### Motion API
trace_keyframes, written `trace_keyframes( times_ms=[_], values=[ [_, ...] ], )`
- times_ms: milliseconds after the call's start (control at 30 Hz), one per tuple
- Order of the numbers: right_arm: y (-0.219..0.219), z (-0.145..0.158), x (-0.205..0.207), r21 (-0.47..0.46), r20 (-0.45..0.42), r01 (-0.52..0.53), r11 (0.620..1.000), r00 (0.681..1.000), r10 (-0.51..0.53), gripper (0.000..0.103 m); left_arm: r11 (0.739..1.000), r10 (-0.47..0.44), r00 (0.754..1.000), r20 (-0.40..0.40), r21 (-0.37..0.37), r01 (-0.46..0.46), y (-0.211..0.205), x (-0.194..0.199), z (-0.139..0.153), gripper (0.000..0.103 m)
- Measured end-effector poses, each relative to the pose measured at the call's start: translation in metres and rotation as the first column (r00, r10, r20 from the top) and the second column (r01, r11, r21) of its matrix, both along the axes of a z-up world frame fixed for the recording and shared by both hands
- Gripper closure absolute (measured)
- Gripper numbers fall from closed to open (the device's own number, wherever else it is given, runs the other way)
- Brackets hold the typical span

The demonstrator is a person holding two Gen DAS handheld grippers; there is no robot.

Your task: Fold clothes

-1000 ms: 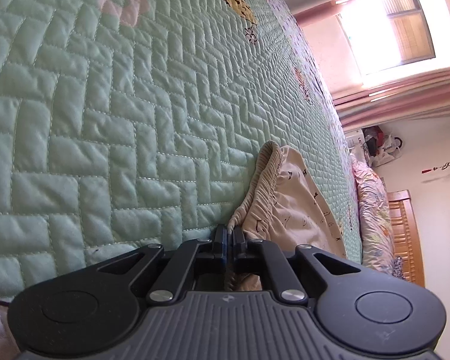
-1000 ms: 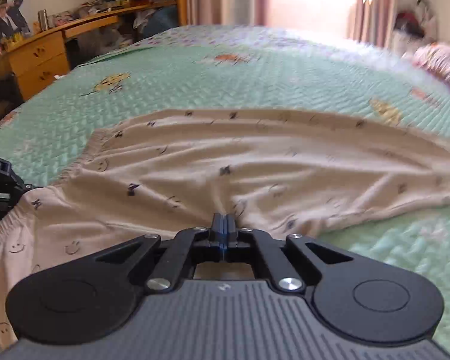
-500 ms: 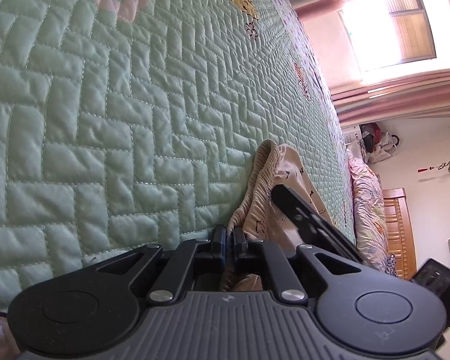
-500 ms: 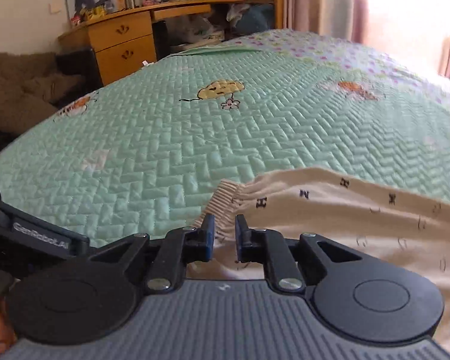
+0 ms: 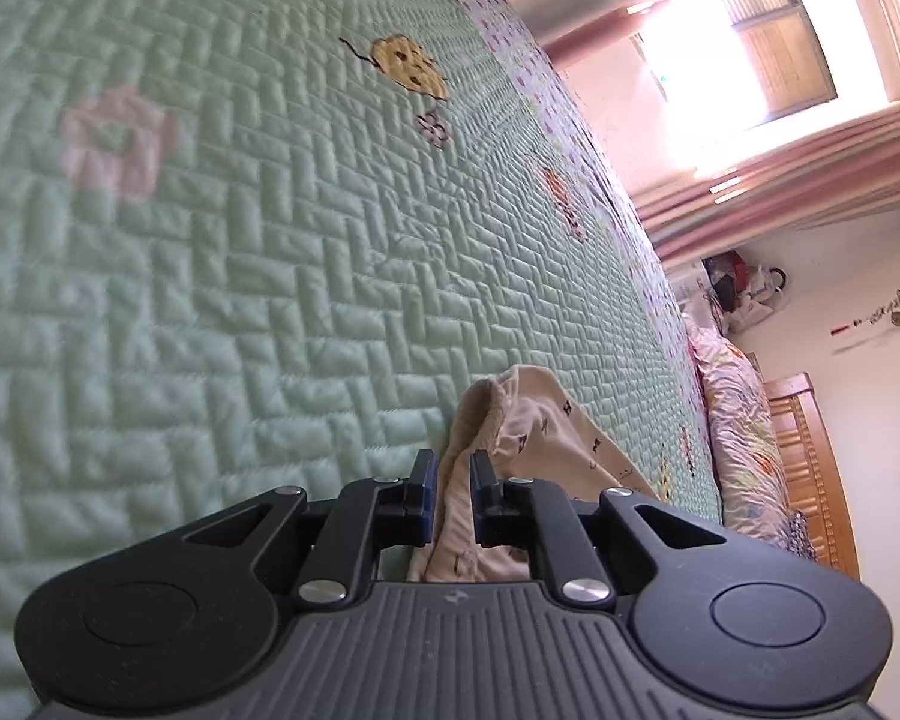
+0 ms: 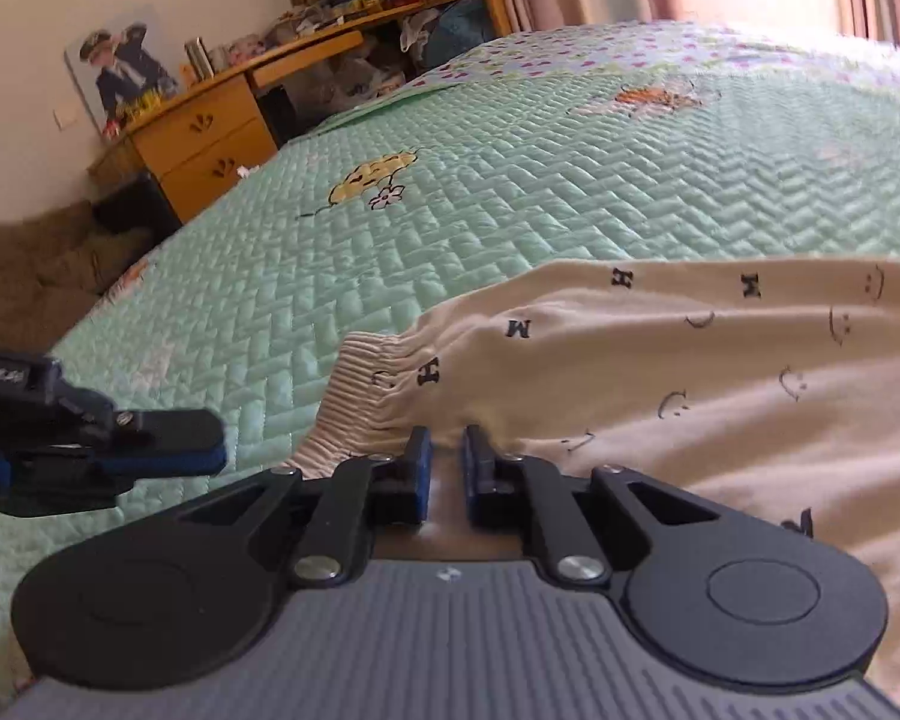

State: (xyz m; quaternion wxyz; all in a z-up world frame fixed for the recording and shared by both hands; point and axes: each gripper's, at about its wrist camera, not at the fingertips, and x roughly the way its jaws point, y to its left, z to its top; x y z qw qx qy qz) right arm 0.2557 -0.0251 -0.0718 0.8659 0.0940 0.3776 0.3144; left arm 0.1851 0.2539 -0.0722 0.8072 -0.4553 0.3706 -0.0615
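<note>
Folding piece: beige printed garment [image 6: 660, 372], spread flat ahead and to the right of the right claw [image 6: 447, 438].
Waistband [image 6: 360, 396]: ribbed elastic, just ahead-left of the right claw's tips.
Right claw: jaws have just been closing; a narrow slot remains and a pucker of cloth is drawn in at the tips. Judged gripped.
Left claw [image 5: 450, 462]: jaws have just been opening, now a slit apart. Cloth shows through the gap, yet the right view shows its tips clear of the waistband. Judged released.
Quilt [image 6: 510, 180]: green, bare ahead of both claws.
Step in hand: regrasp at the waist end, before a fold.
Next move calls for: left claw to retake the waistband corner, then both lifting evenly.
</note>
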Motion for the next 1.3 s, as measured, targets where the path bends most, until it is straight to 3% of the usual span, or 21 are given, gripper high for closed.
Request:
trace_keyframes(
  times_ms=[167, 467, 700, 767, 900, 1133, 1167, 1233, 1300],
  values=[
    [-0.024, -0.014, 0.014, 0.170, -0.110, 0.018, 0.985, 0.994, 0.001, 0.103, 1.000, 0.001, 1.000, -0.020, 0.019, -0.001, -0.003, 0.023, -0.007, 0.091],
    [-0.025, -0.015, 0.015, 0.192, -0.110, 0.008, 0.981, 0.994, 0.014, 0.103, 0.994, -0.048, 0.998, -0.035, 0.093, 0.051, -0.011, 0.051, -0.009, 0.091],
    [-0.026, -0.016, 0.018, 0.199, -0.117, 0.006, 0.980, 0.993, 0.017, 0.103, 0.978, -0.148, 0.989, -0.005, 0.150, 0.147, -0.018, 0.064, -0.004, 0.076],
    [-0.028, -0.017, 0.018, 0.202, -0.118, 0.006, 0.979, 0.993, 0.019, 0.103, 0.973, -0.176, 0.984, 0.003, 0.153, 0.174, -0.020, 0.067, -0.002, 0.067],
    [-0.027, -0.017, 0.018, 0.202, -0.118, 0.006, 0.979, 0.993, 0.019, 0.103, 0.962, -0.208, 0.978, 0.004, 0.179, 0.204, -0.025, 0.070, 0.000, 0.065],
    [-0.026, -0.016, 0.017, 0.200, -0.117, 0.007, 0.980, 0.993, 0.017, 0.103, 0.943, -0.240, 0.971, -0.003, 0.237, 0.234, -0.037, 0.069, 0.004, 0.091],
    [-0.026, -0.016, 0.017, 0.200, -0.117, 0.007, 0.980, 0.993, 0.017, 0.103, 0.940, -0.242, 0.970, -0.002, 0.247, 0.235, -0.038, 0.068, 0.005, 0.099],
    [-0.026, -0.015, 0.017, 0.198, -0.117, 0.008, 0.980, 0.993, 0.016, 0.103, 0.933, -0.243, 0.970, -0.001, 0.275, 0.234, -0.042, 0.066, 0.007, 0.100],
    [-0.023, -0.011, 0.015, 0.181, -0.105, 0.005, 0.983, 0.994, 0.015, 0.103, 0.915, -0.208, 0.978, -0.006, 0.353, 0.197, -0.047, 0.063, 0.015, 0.100]
  ],
)
